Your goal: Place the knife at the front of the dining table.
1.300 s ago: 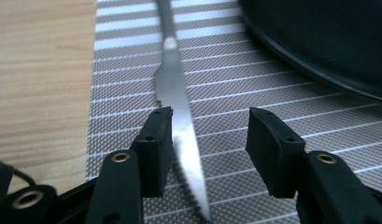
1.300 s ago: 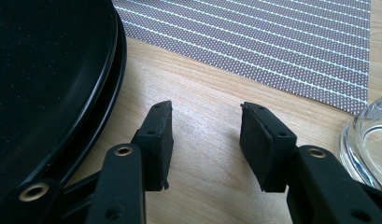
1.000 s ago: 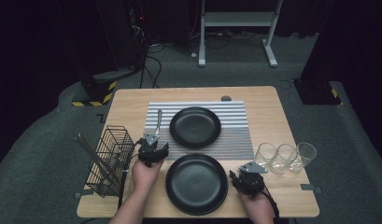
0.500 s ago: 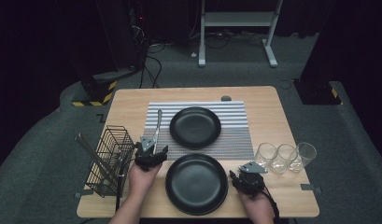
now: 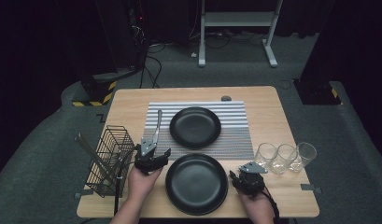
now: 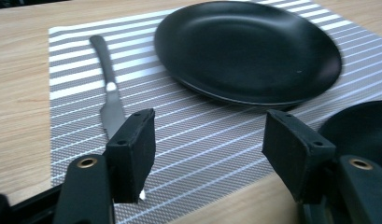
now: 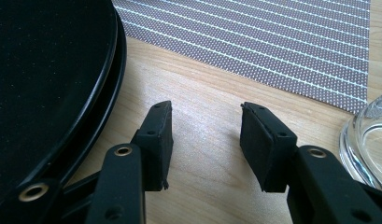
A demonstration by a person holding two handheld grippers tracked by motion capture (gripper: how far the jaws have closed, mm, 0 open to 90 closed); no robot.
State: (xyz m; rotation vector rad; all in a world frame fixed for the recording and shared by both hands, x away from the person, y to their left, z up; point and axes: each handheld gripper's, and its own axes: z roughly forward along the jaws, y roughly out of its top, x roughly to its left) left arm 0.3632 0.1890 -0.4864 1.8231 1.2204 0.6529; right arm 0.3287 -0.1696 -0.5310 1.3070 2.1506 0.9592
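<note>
A knife (image 5: pixel 157 127) lies on the left part of the striped placemat (image 5: pixel 235 140), beside a black plate (image 5: pixel 195 127) on the mat. A second black plate (image 5: pixel 196 183) sits on bare wood near the front edge. My left gripper (image 5: pixel 151 156) hovers just short of the knife's blade end. In the left gripper view the knife (image 6: pixel 109 93) lies past the left jaw. The left gripper (image 6: pixel 209 140) is open, its jaws have just been opening, and nothing is between them. My right gripper (image 5: pixel 247 179) rests right of the front plate; the right gripper (image 7: pixel 207 130) stands open over bare wood.
A black wire basket (image 5: pixel 109 156) with utensils in it stands at the table's left front. Three clear glasses (image 5: pixel 284 157) stand in a row at the right; one glass (image 7: pixel 371 135) is close to my right jaw. A small grey object (image 5: pixel 225 98) lies at the far edge.
The left gripper has drawn back from the knife toward the near edge, and its jaws stand wider apart. The knife stays on the mat. The right gripper has not moved.
</note>
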